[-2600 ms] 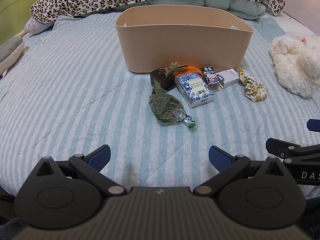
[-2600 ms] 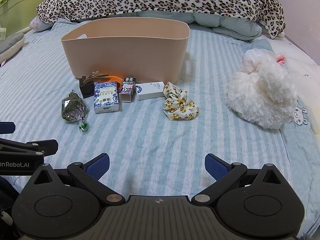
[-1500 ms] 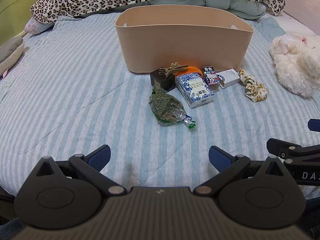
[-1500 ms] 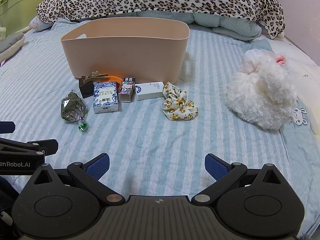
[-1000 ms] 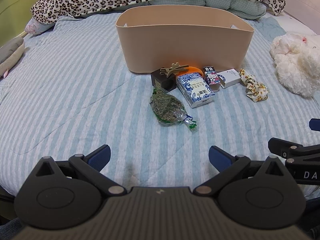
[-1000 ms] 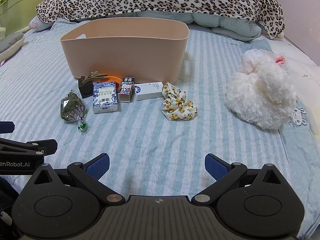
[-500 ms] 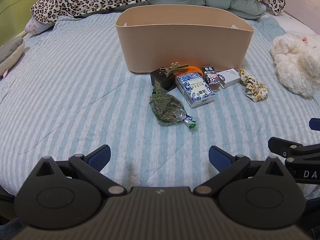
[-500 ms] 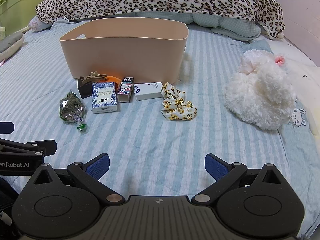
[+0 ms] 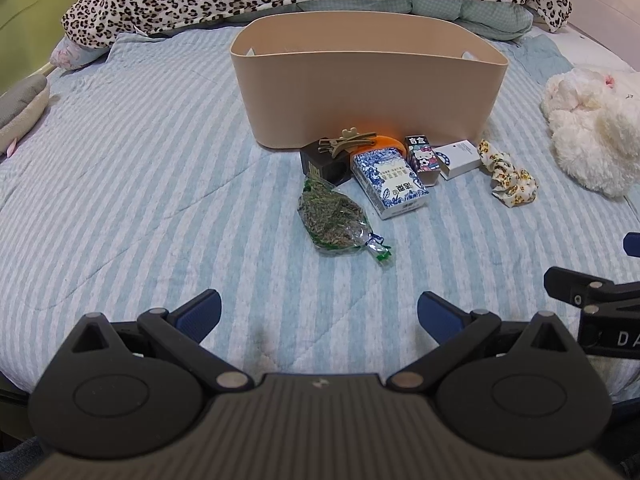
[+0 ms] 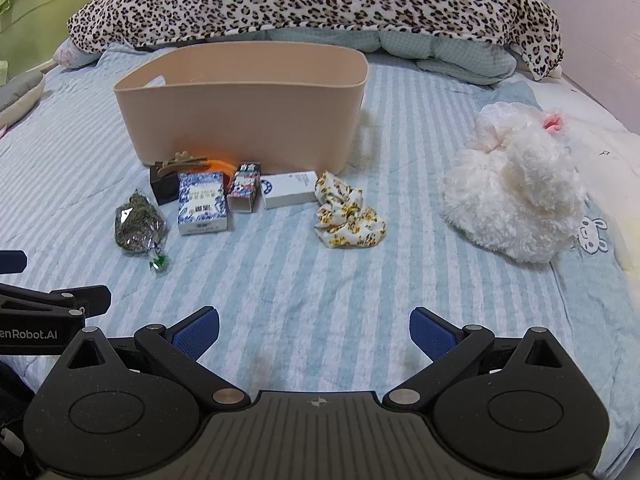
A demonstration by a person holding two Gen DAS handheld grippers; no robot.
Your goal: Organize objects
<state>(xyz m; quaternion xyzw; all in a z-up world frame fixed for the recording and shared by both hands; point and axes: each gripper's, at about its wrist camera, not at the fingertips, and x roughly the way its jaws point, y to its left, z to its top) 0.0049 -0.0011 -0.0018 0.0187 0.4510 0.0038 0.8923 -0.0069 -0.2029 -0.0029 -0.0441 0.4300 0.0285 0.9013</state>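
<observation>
A beige oval bin (image 9: 368,96) (image 10: 244,116) stands on the striped bed. In front of it lie a bag of dried herbs (image 9: 332,222) (image 10: 136,224), a blue-and-white box (image 9: 390,184) (image 10: 202,202), a dark box (image 9: 324,164) with a tan hair clip (image 9: 346,142) on it, an orange object (image 9: 386,142), a cartoon box (image 9: 422,156) (image 10: 245,188), a white box (image 9: 460,159) (image 10: 290,189) and a floral scrunchie (image 9: 510,180) (image 10: 346,222). My left gripper (image 9: 319,314) and right gripper (image 10: 314,330) are open, empty, low near the bed's front.
A white plush toy (image 10: 516,188) (image 9: 592,136) lies at the right. A leopard-print blanket (image 10: 312,0) runs along the back. A grey cushion (image 9: 20,108) sits at the left edge. The other gripper shows at each view's side (image 9: 592,304) (image 10: 44,312).
Both views have shifted only slightly; the right wrist view has drifted a little so the objects sit further left. Nothing was taken hold of or moved.
</observation>
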